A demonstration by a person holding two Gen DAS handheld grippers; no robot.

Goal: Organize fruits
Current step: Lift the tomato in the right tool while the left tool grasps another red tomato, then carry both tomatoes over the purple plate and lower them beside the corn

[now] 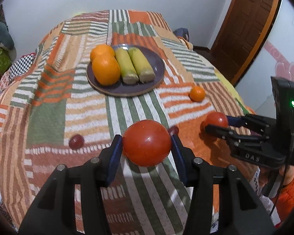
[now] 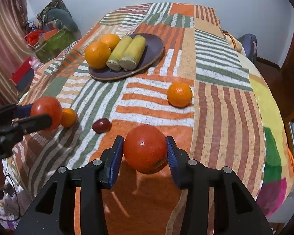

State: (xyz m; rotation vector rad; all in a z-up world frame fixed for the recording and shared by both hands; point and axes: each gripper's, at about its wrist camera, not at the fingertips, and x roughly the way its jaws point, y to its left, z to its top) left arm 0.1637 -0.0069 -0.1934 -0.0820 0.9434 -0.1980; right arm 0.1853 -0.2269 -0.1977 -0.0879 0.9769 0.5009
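Note:
My left gripper (image 1: 147, 146) is shut on a red tomato (image 1: 146, 145), held above the striped cloth. My right gripper (image 2: 145, 147) is shut on a second red tomato (image 2: 145, 148); it also shows at the right of the left wrist view (image 1: 215, 122). The left gripper with its tomato (image 2: 46, 110) shows at the left of the right wrist view. A dark plate (image 1: 156, 66) at the back holds two oranges (image 1: 105, 69) and two corn cobs (image 1: 134, 64). A small orange (image 1: 197, 93) and two dark red grapes (image 1: 76, 141) lie loose on the cloth.
The bed's patchwork cloth (image 1: 49, 107) covers the whole surface. A second small orange (image 2: 68, 117) lies behind the left gripper's tomato in the right wrist view. A wooden door (image 1: 250, 29) stands at the right. Boxes and clutter (image 2: 49, 39) sit beyond the bed's left edge.

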